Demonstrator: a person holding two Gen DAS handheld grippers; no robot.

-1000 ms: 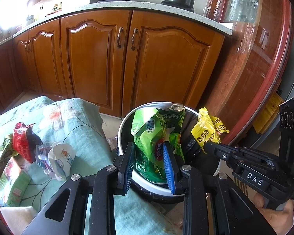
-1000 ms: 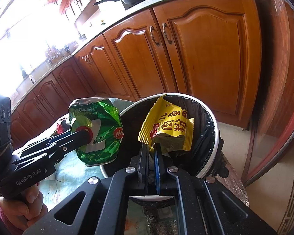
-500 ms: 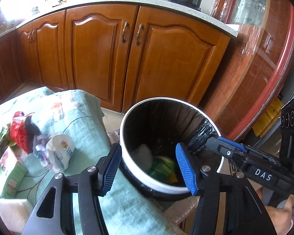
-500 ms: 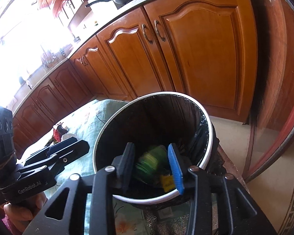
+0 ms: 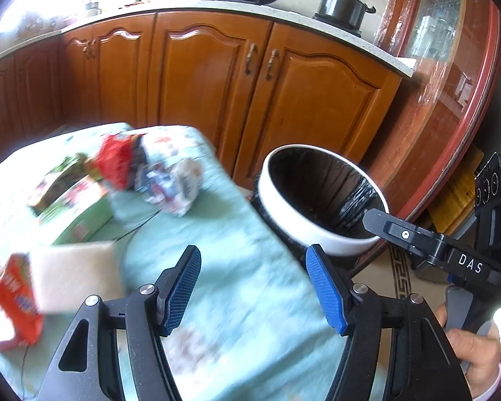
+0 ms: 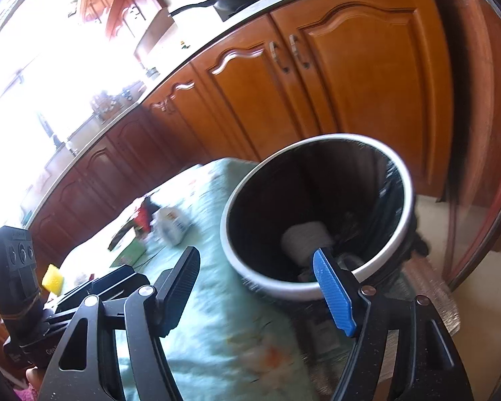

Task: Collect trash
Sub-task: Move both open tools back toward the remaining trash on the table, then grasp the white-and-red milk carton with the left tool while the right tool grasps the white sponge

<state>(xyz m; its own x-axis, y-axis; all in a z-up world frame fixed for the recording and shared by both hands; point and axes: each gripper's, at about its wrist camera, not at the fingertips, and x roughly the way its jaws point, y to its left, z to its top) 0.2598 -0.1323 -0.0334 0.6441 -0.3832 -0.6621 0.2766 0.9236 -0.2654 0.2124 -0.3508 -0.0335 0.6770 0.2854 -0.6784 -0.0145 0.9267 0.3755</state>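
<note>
My left gripper (image 5: 253, 253) hangs over the pale green tablecloth (image 5: 237, 300); its jaws are opening with nothing between them. Left of it lie a red wrapper (image 5: 115, 163), a crumpled white wrapper (image 5: 172, 185), a green box (image 5: 76, 210) and an orange packet (image 5: 20, 304), all blurred. The white-rimmed bin (image 5: 297, 230) with a black liner stands to its right. My right gripper (image 6: 255, 254) sits at the near rim of the bin (image 6: 267, 287), jaws opening and empty. A white crumpled lump (image 6: 305, 237) lies inside the bin.
Wooden kitchen cabinets (image 5: 217, 83) stand behind the table and bin. A glass-fronted cabinet (image 5: 451, 67) closes the right side. A white pad (image 5: 73, 274) and a yellow sponge (image 6: 52, 279) lie near the table's front left. A hand (image 5: 471, 351) holds the right gripper's handle.
Both grippers opened over the bin; the green bag and the yellow packet dropped into it. The left gripper then swung left over the table, and the right gripper shifted slightly.
</note>
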